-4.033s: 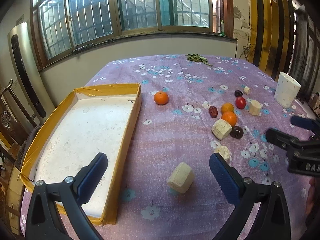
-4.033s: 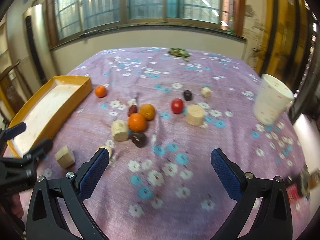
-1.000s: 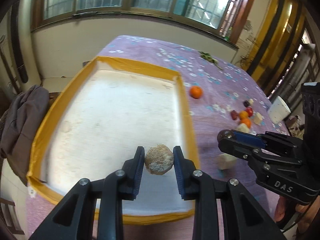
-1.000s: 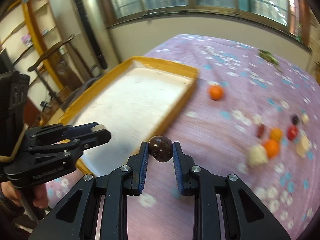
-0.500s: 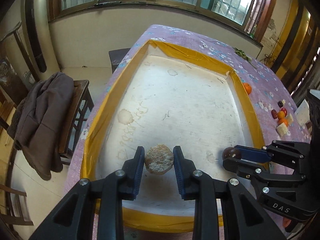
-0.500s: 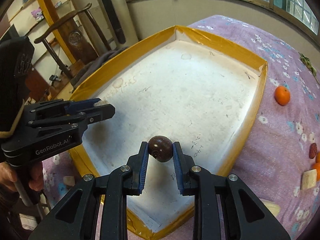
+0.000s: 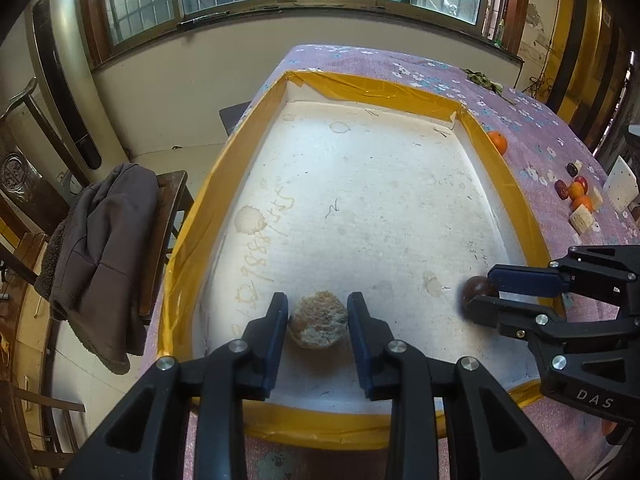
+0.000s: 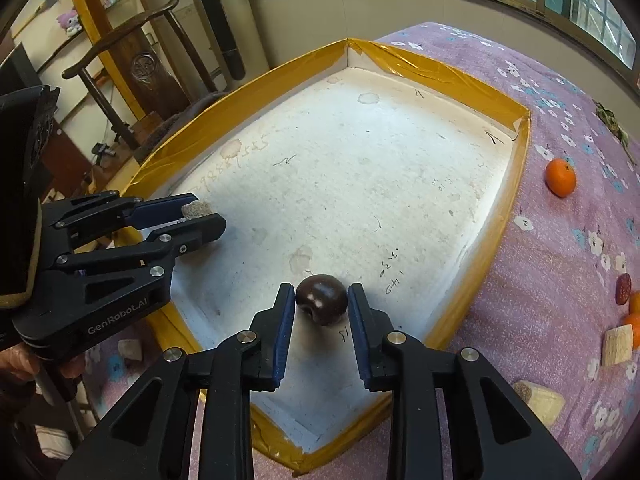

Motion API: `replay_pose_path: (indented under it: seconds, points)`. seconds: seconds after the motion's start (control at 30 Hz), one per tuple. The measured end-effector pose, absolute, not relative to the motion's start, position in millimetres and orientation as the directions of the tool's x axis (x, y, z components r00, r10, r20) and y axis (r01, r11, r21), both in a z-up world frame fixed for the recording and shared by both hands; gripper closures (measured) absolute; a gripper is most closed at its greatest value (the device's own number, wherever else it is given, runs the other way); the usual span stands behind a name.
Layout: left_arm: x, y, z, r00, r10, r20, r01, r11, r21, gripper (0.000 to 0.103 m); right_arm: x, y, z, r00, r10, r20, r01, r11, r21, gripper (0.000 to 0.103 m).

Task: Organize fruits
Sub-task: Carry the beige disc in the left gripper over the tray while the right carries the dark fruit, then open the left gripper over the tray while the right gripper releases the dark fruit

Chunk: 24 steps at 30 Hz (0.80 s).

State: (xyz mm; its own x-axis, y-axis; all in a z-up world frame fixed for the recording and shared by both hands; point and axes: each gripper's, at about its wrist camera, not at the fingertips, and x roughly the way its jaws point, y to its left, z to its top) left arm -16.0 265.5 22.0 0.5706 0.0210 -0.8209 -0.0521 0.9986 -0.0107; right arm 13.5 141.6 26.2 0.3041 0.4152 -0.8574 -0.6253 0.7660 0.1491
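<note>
Foam, white and stained, forms the floor of the yellow-taped tray (image 7: 520,216), which is set on a purple flowered tablecloth (image 8: 560,264). Scribbled digits and ring marks are seen on the foam. A grey jacket (image 7: 96,248) is draped over a wooden chair (image 7: 168,216) beside the table, under barred windows. An orange (image 8: 561,177) and pale blocks are scattered on the cloth, well apart from the tray. The left gripper (image 7: 318,316) is held low over the tray's near end; its jaws have just been opening, and the rough tan ball (image 7: 319,319) sits between them on the foam. The right gripper (image 8: 321,308) has just been opening too, with the glossy dark fruit (image 8: 322,298) loose between its pads.
</note>
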Motion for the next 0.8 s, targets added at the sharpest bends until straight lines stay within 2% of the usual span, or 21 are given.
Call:
replay_pose_path:
  seconds: [0.03,0.1,0.47,0.57,0.8]
  points:
    - [-17.8,265.6,23.4,0.574,0.029,-0.818,-0.059,0.998,-0.006,0.067,12.1,140.9,27.7,0.309,0.414,-0.856,-0.626,0.766,0.144,0.072]
    - [-22.0,267.5,26.2,0.578,0.046,-0.815,-0.083,0.997,-0.002,0.057,10.2,138.5,29.6,0.311,0.413,-0.856,-0.626,0.767,0.143,0.072]
    - [-39.3,255.8,38.7,0.587,0.042,-0.808,-0.146,0.988,-0.055,0.051,-17.8,91.7,56.3,0.334,0.482,-0.81,-0.605,0.768,0.208,0.07]
    - [-40.8,238.7,44.4,0.598,0.032,-0.801,-0.129,0.99,-0.057,0.05,-21.1,75.3,58.6,0.341,0.481,-0.808,-0.586,0.78,0.218,0.07]
    - [-38.4,186.4,61.2,0.628,-0.019,-0.778,-0.046,0.997,-0.061,0.042,-24.0,15.6,60.2,0.387,0.455,-0.802,-0.493,0.837,0.238,0.07]
